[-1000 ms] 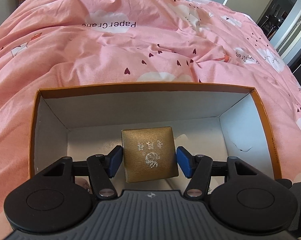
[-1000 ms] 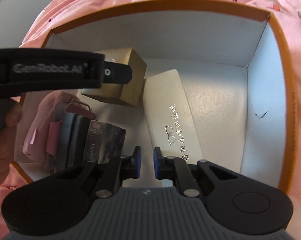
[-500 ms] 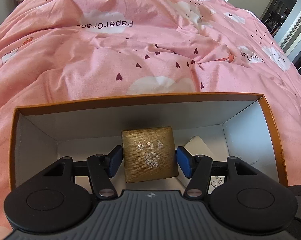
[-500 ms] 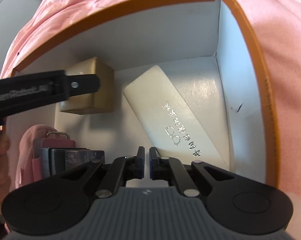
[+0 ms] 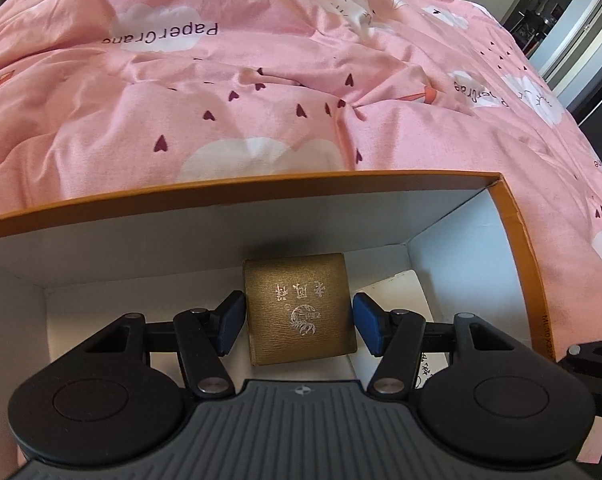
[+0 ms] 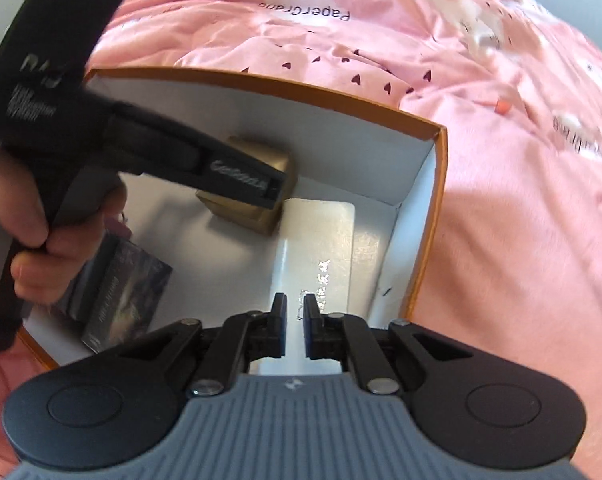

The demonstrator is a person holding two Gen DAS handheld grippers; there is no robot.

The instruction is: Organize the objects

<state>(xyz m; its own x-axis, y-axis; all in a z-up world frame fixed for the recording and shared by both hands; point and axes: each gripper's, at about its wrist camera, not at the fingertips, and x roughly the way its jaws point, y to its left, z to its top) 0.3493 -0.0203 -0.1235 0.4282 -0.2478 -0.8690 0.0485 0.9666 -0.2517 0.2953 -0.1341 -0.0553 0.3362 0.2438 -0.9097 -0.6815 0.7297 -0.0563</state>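
My left gripper (image 5: 299, 314) is shut on a small gold box (image 5: 301, 312) with silver print and holds it inside the orange-rimmed white carton (image 5: 261, 190), close to its far wall. In the right wrist view the gold box (image 6: 279, 160) shows behind one finger (image 6: 241, 178) of that gripper, low in the carton (image 6: 441, 200). My right gripper (image 6: 293, 312) hangs above a flat white case (image 6: 321, 232) with a silver glasses print. Its jaws stand a narrow gap apart and are opening, with nothing between them. The case (image 5: 397, 292) lies on the carton floor, to the right of the gold box.
A dark booklet-like pack (image 6: 129, 292) stands in the carton's near left corner. A person's hand (image 6: 61, 240) grips the left tool's handle there. A pink duvet (image 5: 261, 80) with hearts and clouds surrounds the carton. A doorway (image 5: 561, 8) is at the far right.
The left gripper carried the gold box lower and closer to the carton's far wall. The right gripper rose and rolled, so the white case now lies straight below it, and its gap widened slightly.
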